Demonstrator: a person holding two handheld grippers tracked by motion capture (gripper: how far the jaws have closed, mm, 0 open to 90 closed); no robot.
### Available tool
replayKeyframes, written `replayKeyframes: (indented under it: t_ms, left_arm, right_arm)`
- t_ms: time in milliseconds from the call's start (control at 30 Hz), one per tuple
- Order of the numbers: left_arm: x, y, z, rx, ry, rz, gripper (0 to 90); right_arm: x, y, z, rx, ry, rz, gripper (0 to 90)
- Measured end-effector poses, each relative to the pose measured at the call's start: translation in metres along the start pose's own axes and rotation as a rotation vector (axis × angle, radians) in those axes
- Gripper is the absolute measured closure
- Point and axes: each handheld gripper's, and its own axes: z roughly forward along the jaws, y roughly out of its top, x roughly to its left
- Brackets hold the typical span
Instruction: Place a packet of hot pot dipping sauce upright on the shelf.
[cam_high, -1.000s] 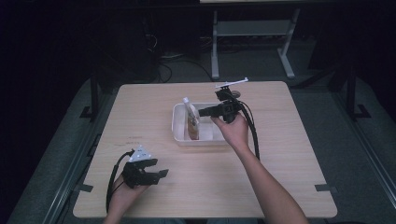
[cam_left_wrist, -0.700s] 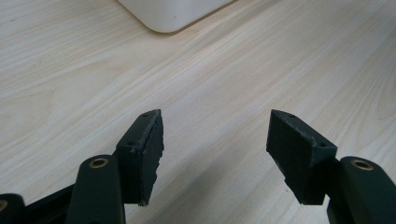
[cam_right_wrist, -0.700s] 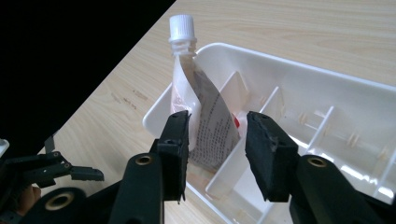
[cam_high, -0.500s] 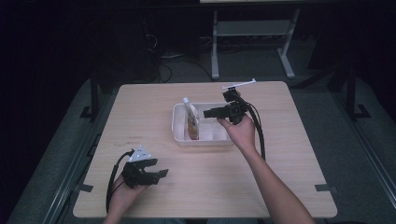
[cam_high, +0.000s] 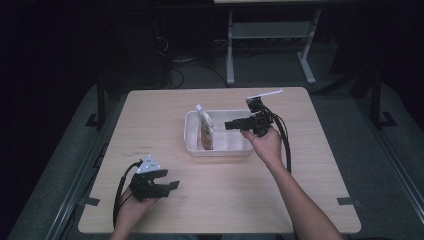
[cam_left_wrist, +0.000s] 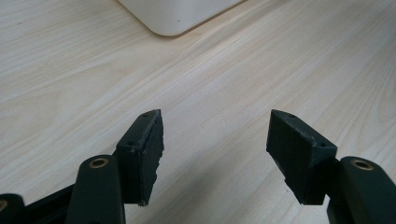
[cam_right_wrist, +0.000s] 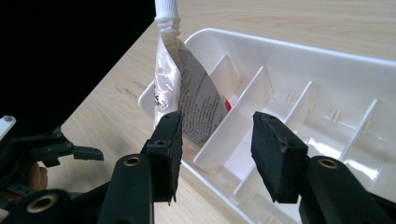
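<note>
Right claw of mine hovers over white divided tray on wooden table, jaws parted, just been opening, gripping nothing. Pouch with white cap stands upright in tray's end compartment, just ahead of my jaws, untouched. Left claw rests open on table, empty.

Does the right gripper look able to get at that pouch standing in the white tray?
Probably yes. The right gripper hovers by the white tray, its jaws apart and just been opening with nothing between them, aimed toward the pouch, which stands in an end compartment. Only a low divider lies between.
</note>
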Motion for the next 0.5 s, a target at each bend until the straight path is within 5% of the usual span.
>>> replayKeyframes:
  t_ms: [500]
  left_arm:
    - [0.001,0.000,-0.001,0.000,0.001,0.000,35.6]
  right_arm:
    - [-0.007,-0.011,-0.010,0.010,0.013,0.000,48.8]
